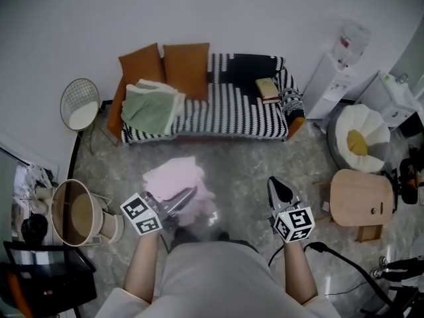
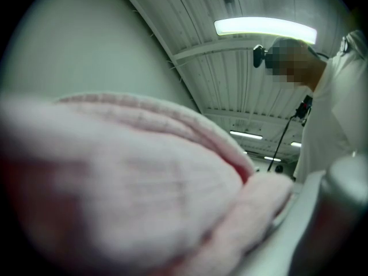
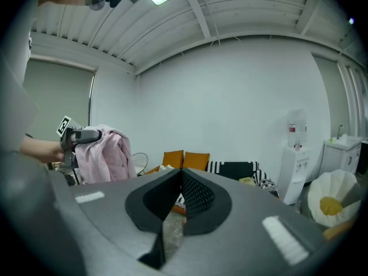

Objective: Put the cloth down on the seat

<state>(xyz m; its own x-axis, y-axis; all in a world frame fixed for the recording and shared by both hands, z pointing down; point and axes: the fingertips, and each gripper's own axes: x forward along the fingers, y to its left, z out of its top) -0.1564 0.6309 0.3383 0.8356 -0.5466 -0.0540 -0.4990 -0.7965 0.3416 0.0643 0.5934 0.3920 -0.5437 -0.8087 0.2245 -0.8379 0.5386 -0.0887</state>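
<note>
Left gripper [image 1: 187, 195]: jaws clamped on the pink terry cloth [image 1: 177, 177]. The cloth is bunched and hangs over and around the jaws. In the left gripper view the cloth [image 2: 126, 183] fills most of the frame, pressed close to the camera.

Right gripper [image 1: 274, 183]: jaws together, tips meeting, nothing between them. The right gripper view shows the closed black pads [image 3: 181, 174] and, at far left, the cloth [image 3: 106, 154] draped from the other gripper.

Cloth position: in the air above the grey marbled floor [image 1: 245, 161], in front of the black-and-white striped sofa seat [image 1: 238, 108] and well apart from it.

On the sofa: two orange square cushions [image 1: 187, 68] against the backrest and a folded green blanket [image 1: 151, 108] at the left end.
</note>
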